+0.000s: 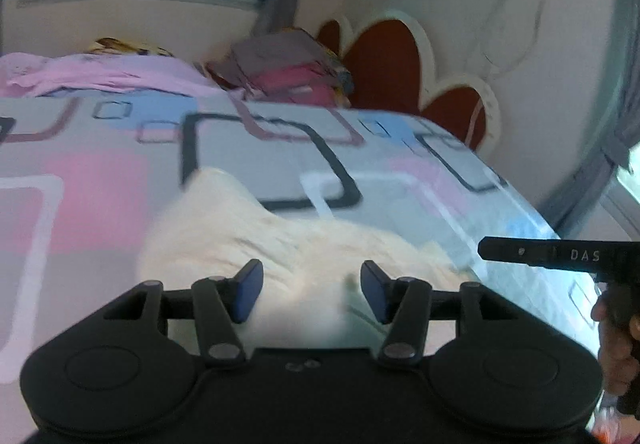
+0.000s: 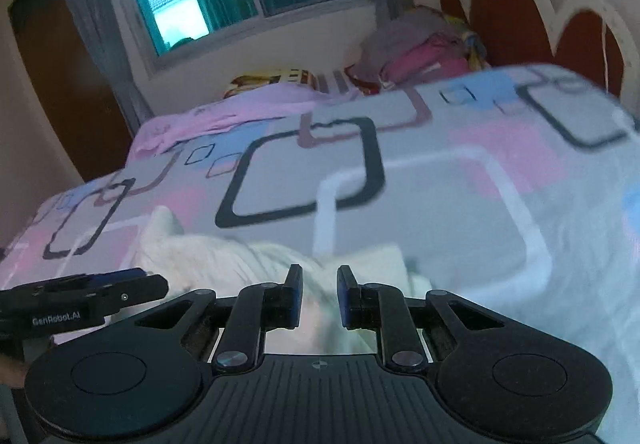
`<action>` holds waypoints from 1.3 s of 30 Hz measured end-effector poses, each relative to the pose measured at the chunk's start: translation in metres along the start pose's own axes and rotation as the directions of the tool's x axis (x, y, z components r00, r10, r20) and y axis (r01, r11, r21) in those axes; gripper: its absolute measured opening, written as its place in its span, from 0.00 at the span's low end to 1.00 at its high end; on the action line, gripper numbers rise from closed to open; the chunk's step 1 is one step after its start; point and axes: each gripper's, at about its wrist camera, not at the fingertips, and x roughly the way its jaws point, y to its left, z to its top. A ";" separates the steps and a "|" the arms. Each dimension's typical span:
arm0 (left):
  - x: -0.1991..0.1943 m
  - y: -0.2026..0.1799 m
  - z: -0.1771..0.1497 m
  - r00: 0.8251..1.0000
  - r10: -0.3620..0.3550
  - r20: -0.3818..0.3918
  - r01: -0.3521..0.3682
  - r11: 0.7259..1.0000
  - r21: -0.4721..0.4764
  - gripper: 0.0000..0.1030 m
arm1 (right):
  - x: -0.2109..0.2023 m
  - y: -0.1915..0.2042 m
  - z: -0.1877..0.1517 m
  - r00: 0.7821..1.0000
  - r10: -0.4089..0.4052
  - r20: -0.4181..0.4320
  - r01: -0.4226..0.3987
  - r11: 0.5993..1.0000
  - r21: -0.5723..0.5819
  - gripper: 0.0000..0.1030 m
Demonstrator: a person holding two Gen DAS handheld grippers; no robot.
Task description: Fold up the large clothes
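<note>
Your left gripper is wide open and your right gripper narrowly parted, neither holding anything, both hovering over the cream garment crumpled at the bed's near edge, seemingly poised to grab it.

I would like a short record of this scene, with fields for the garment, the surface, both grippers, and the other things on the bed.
garment: cream garment, lying rumpled on the near part of the bed
surface: bed sheet with pink, blue and grey squares
left gripper: open, jaws wide apart over the garment, holding nothing
right gripper: open, narrower gap, cloth visible behind it; contact unclear
far side: pink cloth spread out; pile of folded clothes beside the headboard
image: blurred
</note>
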 end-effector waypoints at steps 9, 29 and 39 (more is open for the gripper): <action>0.045 0.023 0.023 0.994 0.049 -0.097 -0.053 0.998 -0.041 0.51 | 0.083 0.024 -0.016 0.982 -0.074 -0.175 0.069 0.997 -0.035 0.17; -0.024 -0.007 0.000 0.996 -0.044 -0.077 0.049 0.997 0.067 0.52 | -0.016 -0.026 -0.029 0.994 0.022 -0.104 -0.018 0.999 0.040 0.17; -0.041 -0.041 -0.056 0.991 0.017 -0.132 0.003 0.988 0.155 0.52 | -0.031 -0.005 -0.101 0.963 0.011 -0.268 -0.029 0.998 -0.062 0.17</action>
